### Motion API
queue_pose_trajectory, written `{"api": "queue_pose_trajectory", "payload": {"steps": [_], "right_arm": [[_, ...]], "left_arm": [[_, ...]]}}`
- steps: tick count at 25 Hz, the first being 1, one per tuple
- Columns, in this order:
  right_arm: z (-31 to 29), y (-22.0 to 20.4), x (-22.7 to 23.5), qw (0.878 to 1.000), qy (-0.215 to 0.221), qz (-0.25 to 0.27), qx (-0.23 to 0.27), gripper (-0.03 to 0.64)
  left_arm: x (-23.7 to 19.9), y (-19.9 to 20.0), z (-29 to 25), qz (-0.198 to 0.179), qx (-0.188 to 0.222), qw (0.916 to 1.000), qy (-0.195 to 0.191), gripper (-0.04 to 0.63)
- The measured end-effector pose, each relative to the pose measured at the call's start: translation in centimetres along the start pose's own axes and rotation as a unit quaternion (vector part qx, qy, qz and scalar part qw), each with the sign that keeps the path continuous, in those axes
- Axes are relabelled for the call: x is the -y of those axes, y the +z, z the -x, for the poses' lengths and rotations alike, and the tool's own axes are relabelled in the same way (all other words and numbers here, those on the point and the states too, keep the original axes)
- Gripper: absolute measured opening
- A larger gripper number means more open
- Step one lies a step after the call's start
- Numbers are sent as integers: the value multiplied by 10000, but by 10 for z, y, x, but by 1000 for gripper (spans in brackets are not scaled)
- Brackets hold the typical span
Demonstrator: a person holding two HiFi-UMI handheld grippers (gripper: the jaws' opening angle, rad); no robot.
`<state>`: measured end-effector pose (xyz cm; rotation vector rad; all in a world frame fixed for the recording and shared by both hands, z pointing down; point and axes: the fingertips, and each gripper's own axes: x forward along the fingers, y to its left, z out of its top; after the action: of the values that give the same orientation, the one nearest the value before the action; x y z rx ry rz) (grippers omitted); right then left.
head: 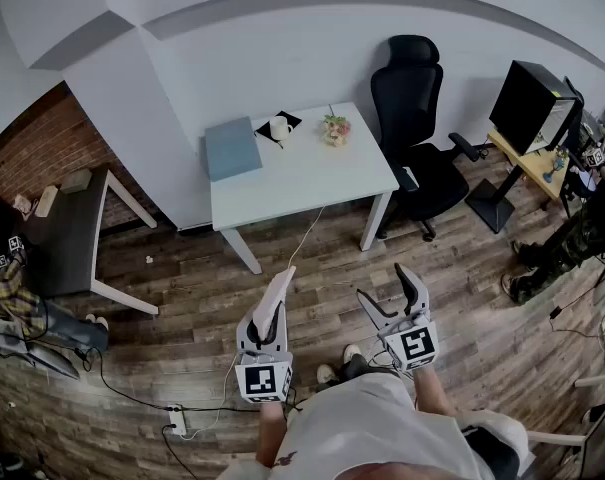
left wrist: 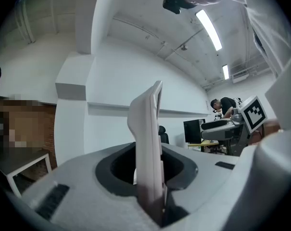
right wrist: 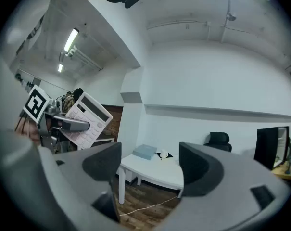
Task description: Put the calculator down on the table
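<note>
Not set down yet. In hand only: calculator [head: 273, 301] up in the air over the wood floor [head: 312, 258], well short of the white table [head: 312, 173] ahead. Left to do, by the look of it: carry across to the table, lower onto a bare part of the top, clear of the blue book [head: 232, 148], cup [head: 279, 127] and flowers [head: 335, 128] along the far side, then let go. Clenched tight with the left gripper [head: 267, 326] on the calculator's lower end, pads pressing on both faces. Standing up edge-on out of the jaws, with most of its length free above them. From the right gripper view, tilted with the keys showing and clamped across the lower body. Nothing in the right gripper [head: 392, 290]: spread wide, with only table and floor showing between the pads, touching nothing. Both held roughly level, side by side in front of the person [head: 372, 428].
</note>
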<state>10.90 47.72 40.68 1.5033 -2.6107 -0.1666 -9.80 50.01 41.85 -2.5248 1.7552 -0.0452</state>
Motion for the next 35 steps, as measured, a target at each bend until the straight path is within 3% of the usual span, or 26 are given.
{"api": "queue_pose_trajectory", "payload": {"steps": [16,35], "right_arm": [[-57,-7,4,9998,207,58,57,371],[-147,-20,73,9991,412,-42,-121,370]], "left_arm": [[-21,-15,-42,146,12,9999,44,98],[-39,-15,-156,13,-92,9998,158,98]]}}
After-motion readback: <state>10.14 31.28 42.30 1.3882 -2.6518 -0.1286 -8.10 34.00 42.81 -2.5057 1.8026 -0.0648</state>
